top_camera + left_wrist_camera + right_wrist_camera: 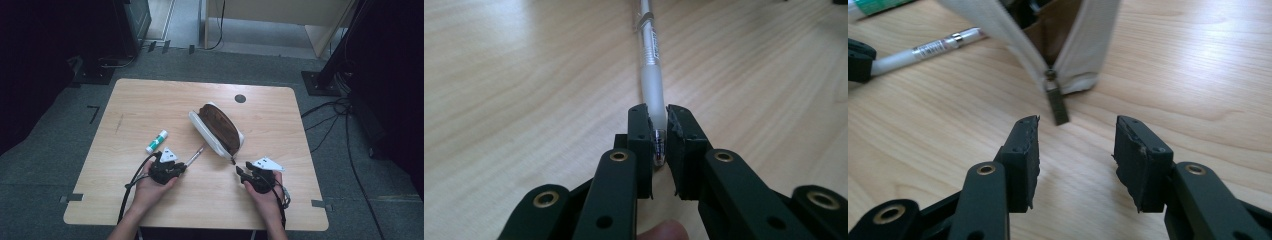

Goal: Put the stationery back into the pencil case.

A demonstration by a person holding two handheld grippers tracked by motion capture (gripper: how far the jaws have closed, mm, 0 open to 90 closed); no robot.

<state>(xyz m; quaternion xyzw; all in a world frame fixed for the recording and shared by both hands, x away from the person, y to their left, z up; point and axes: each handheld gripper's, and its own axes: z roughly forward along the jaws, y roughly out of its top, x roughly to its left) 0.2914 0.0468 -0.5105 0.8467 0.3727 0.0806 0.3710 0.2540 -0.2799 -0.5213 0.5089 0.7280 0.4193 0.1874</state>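
Left gripper (659,135): jaws pinching smooth frosted pen (651,75), flat on wood table (150,105). Right gripper (1075,150): jaws spread, bare tabletop between, near canvas pouch (1083,45) zipper pull (1058,102).

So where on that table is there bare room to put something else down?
The far left of the table, beyond the glue stick, is bare, as is the far right past the pencil case and the near edge between the two forearms. The middle is crowded: left gripper on the pen, right gripper by the case's zip.

Frosted plastic pen (651,75), metal-tipped; matt cloth pouch (1088,40); smooth pale wood table (150,105).
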